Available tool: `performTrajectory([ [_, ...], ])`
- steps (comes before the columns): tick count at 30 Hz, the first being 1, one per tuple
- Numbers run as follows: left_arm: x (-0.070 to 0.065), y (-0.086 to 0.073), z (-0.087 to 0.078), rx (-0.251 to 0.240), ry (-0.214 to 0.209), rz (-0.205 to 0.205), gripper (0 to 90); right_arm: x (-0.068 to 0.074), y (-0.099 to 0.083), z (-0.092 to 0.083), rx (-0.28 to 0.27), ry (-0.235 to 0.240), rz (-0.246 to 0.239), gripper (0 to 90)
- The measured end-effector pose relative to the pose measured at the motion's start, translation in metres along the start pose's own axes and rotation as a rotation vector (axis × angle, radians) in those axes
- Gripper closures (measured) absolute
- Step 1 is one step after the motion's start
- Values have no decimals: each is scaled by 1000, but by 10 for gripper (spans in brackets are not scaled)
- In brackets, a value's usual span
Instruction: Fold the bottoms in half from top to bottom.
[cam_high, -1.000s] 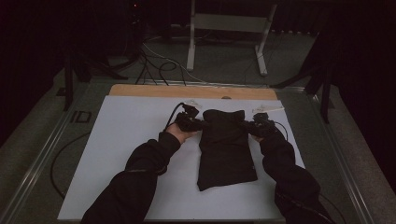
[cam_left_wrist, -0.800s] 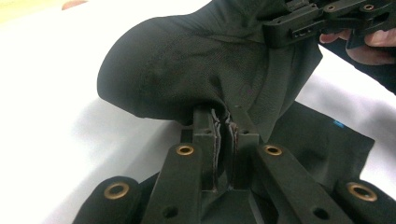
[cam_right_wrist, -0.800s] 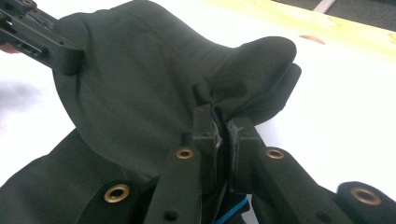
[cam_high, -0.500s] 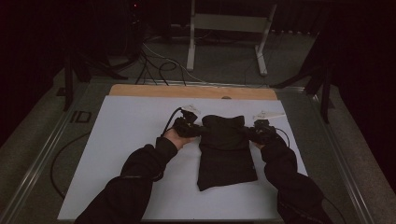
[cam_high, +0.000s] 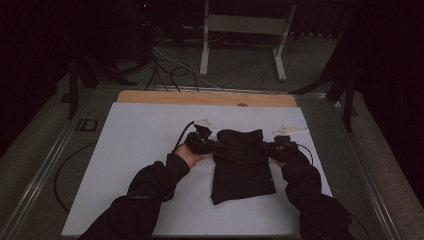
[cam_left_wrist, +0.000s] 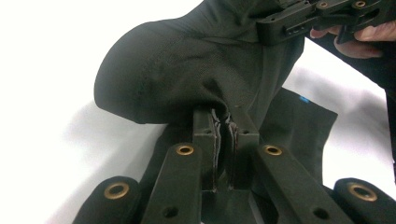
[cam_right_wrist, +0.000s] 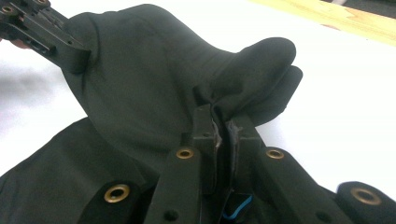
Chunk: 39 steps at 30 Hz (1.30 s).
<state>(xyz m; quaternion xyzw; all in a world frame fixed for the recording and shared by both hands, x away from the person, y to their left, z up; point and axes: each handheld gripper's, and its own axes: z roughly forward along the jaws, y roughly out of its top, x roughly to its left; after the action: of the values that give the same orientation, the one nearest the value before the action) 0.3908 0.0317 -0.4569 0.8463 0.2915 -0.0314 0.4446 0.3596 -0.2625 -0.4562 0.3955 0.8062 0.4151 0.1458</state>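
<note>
A black cloth garment (cam_high: 242, 165) lies folded on the white table cover (cam_high: 140, 150), its far part doubled back toward the person. My left gripper (cam_high: 212, 145) is shut on the garment's left edge; in the left gripper view the black fabric (cam_left_wrist: 187, 70) is pinched between the jaws at my left gripper (cam_left_wrist: 225, 120). My right gripper (cam_high: 270, 147) is shut on the right edge; in the right gripper view the fabric (cam_right_wrist: 154, 74) bunches up from my right gripper (cam_right_wrist: 223, 117). Each gripper view also shows the other gripper holding the opposite edge.
A strip of bare wooden board (cam_high: 200, 98) runs along the table's far edge. Behind the table are a white metal stand (cam_high: 245, 30) and cables (cam_high: 170, 70) on the floor. A cable (cam_high: 65, 170) loops at the table's left side.
Both grippers have drawn the garment's far edge toward the person, so the folded-over part now lies nearer. The grips are unchanged.
</note>
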Motion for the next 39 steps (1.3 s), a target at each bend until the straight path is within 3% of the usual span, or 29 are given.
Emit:
performTrajectory([
  [15,-20,-13,-7,0,-34,12,848,15,-16,-17,-18,24,3,841],
  [26,-38,-29,-8,11,-31,51,848,27,-31,-18,21,22,-13,841],
  [39,-44,-49,0,22,-47,39,847,35,-49,-17,63,30,-12,839],
])
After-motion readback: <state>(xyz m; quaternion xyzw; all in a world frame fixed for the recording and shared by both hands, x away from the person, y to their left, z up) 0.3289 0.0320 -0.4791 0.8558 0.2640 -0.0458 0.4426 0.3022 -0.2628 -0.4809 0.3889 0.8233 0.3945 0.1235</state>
